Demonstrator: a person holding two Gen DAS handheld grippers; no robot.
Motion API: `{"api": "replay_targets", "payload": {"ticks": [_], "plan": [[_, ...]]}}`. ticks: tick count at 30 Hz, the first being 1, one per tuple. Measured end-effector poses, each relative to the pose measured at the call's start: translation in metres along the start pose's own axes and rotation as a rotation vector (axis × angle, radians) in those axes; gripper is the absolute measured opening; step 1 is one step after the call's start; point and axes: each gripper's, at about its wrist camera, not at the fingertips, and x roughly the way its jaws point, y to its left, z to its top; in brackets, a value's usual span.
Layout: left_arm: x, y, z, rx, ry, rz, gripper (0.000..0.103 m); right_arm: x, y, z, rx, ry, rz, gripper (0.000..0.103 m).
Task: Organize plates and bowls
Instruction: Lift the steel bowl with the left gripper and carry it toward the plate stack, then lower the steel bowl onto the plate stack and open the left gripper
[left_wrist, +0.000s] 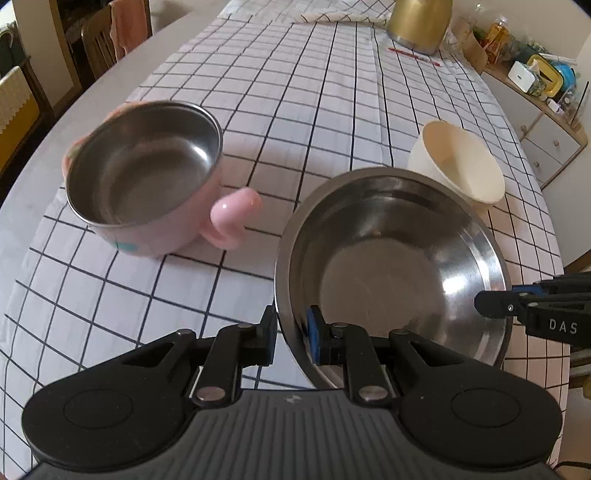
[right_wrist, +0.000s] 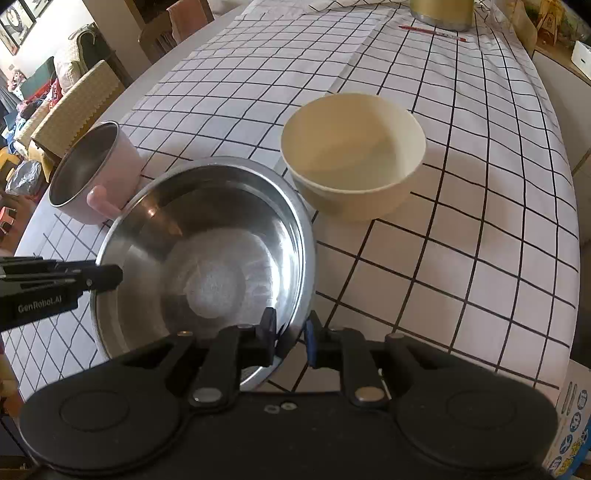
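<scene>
Steel bowl (left_wrist: 391, 266) rim between both tools' pads.

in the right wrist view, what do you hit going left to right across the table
left gripper → pink cup → steel bowl, gripped at its rim by both grippers → cream bowl

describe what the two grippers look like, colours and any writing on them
Both are matte black plastic with two linkage fingers, silver pivot pins and round discs on a ribbed grey base. The left gripper has blue pads and reads "GenRobot.AI" on its side in the right wrist view. The right gripper looks the same, with "DAS" on its side in the left wrist view.
</scene>
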Motion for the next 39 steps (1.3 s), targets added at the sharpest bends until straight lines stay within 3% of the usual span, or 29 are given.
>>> {"api": "replay_targets", "payload": {"ticks": [19,27,30,32,37,39], "plan": [[-0.021,0.004,-0.007,0.004,-0.034,-0.018,0.018,-0.025,0.007,-0.001,-0.04,-0.043,-0.026,0.032],[-0.054,0.005,-0.009,-0.01,-0.095,-0.044,0.019,-0.057,0.025,0.002,-0.095,-0.099,0.002,0.046],[-0.071,0.006,-0.011,-0.019,-0.138,-0.057,0.037,-0.07,0.035,0.004,-0.118,-0.122,0.012,0.055],[-0.081,0.007,-0.012,-0.03,-0.172,-0.058,0.067,-0.078,0.042,0.006,-0.136,-0.14,0.018,0.059],[-0.102,0.01,-0.008,-0.046,-0.228,-0.06,0.069,-0.096,0.059,0.011,-0.171,-0.175,0.033,0.065],[-0.11,0.011,-0.008,-0.042,-0.248,-0.056,0.069,-0.101,0.066,0.014,-0.19,-0.19,0.034,0.072]]}}
